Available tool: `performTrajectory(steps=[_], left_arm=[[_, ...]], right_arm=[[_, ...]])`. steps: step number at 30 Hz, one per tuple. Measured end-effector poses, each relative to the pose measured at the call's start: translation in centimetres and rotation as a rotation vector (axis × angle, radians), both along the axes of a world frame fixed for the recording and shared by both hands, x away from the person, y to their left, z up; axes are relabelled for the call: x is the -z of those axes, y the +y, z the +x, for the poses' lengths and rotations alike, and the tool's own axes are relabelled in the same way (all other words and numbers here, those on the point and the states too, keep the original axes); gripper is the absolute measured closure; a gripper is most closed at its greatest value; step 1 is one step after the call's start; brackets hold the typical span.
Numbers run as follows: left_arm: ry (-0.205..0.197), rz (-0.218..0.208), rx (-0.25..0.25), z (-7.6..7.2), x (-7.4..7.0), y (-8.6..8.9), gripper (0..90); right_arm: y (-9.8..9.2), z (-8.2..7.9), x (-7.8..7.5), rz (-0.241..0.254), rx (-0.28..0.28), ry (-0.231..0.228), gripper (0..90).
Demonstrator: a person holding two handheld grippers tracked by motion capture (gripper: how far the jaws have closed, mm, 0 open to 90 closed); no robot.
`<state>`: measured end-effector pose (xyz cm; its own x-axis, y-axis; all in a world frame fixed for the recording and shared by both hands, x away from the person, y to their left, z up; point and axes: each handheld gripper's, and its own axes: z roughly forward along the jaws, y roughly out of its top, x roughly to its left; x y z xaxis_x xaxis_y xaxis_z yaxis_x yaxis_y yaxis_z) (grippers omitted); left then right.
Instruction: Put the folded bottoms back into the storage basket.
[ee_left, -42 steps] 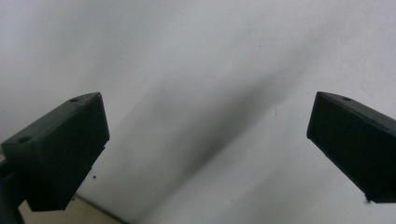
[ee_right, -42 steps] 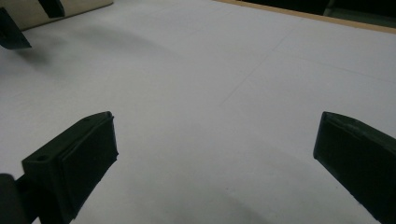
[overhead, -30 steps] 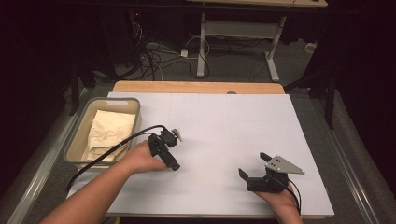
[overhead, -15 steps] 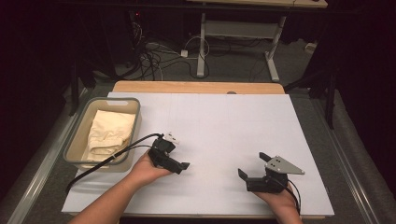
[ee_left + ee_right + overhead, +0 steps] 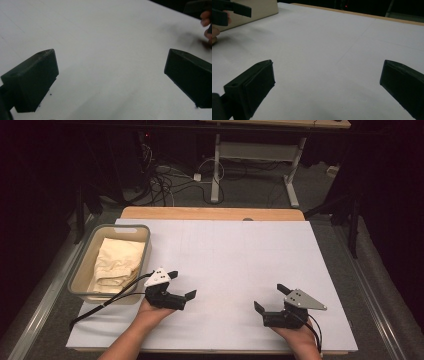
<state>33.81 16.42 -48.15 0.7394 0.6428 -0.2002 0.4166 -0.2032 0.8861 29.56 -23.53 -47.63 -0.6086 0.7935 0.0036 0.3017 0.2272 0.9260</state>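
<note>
My left gripper [image 5: 181, 284] rests on the white table sheet [image 5: 225, 250] just right of the bin, jaws pointing right. It is open with nothing between its jaws [image 5: 110, 75]. My right gripper [image 5: 270, 297] lies near the front right of the sheet, pointing left toward the other one. It is open and holds nothing [image 5: 327, 82]. A cream cloth [image 5: 117, 265] lies folded inside a beige bin [image 5: 80, 270] at the left edge. Both grippers are apart from it.
A black cable [image 5: 107, 300] trails from the left gripper across the bin's front corner. The wooden table edge [image 5: 210, 213] shows beyond the sheet. The bin wall [image 5: 262, 7] and the other gripper [image 5: 232, 10] show far off in the right gripper view.
My left gripper has pulled back toward the person and turned its jaws to the right. The right gripper has stayed where it was.
</note>
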Motion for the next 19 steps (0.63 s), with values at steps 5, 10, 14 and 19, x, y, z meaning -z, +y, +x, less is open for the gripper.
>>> performTrajectory(steps=[5,10,14,19], left_arm=[[-0.035,-0.035,-0.016,-0.5,0.22,0.45,0.0],[-0.049,-0.075,0.007,-0.77,0.45,0.68,0.0],[-0.057,-0.069,0.016,-0.87,0.53,0.63,0.0],[-0.062,-0.061,0.018,-1.02,0.56,0.61,0.0]], right_arm=[[0.06,-0.42,0.05,0.03,0.005,-0.019,0.1],[0.01,-0.85,0.17,0.032,0.021,-0.031,0.1],[0.01,-0.78,0.28,0.031,0.034,-0.03,0.1],[0.14,-0.84,0.35,0.024,0.035,-0.033,0.1]])
